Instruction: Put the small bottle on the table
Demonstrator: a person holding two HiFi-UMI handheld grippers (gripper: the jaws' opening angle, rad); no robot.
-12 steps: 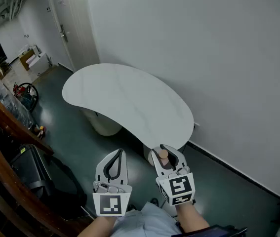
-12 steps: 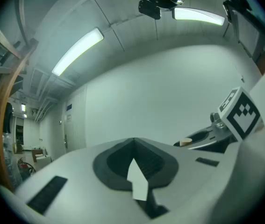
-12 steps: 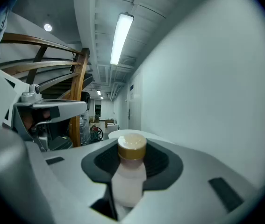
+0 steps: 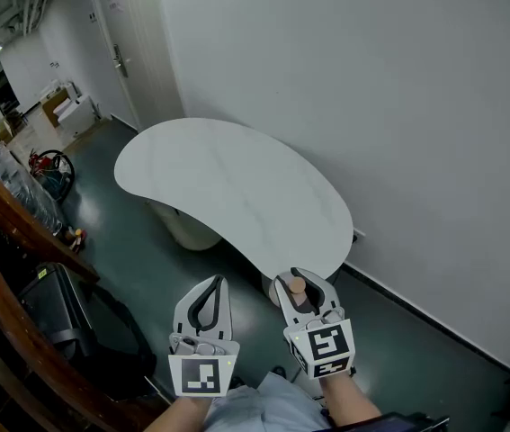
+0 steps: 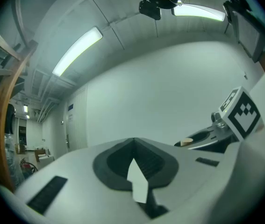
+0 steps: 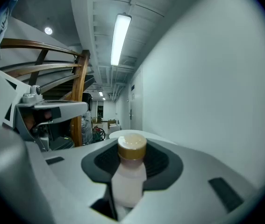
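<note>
A small pale bottle (image 6: pixel 128 181) with a tan cap (image 4: pixel 297 285) stands upright between the jaws of my right gripper (image 4: pixel 299 275), which is shut on its body. That gripper hovers over the floor, just short of the near edge of the white kidney-shaped table (image 4: pixel 228 178); the tabletop shows beyond the cap in the right gripper view. To its left my left gripper (image 4: pixel 220 281) hangs at about the same height, its tips meeting and nothing held. In the left gripper view the left gripper (image 5: pixel 133 141) is shut, and the right gripper's marker cube (image 5: pixel 239 113) shows on the right.
A white wall (image 4: pixel 398 106) runs along the right and behind the table. The floor (image 4: pixel 138 259) is dark green. A curved wooden handrail (image 4: pixel 3 214) and a black bag (image 4: pixel 66 309) lie to the left. The table's white pedestal (image 4: pixel 187 228) stands under it. A door (image 4: pixel 133 52) is far left.
Both grippers sit a touch lower in the head view. The bottle stays held in the right gripper; the left stays shut.
</note>
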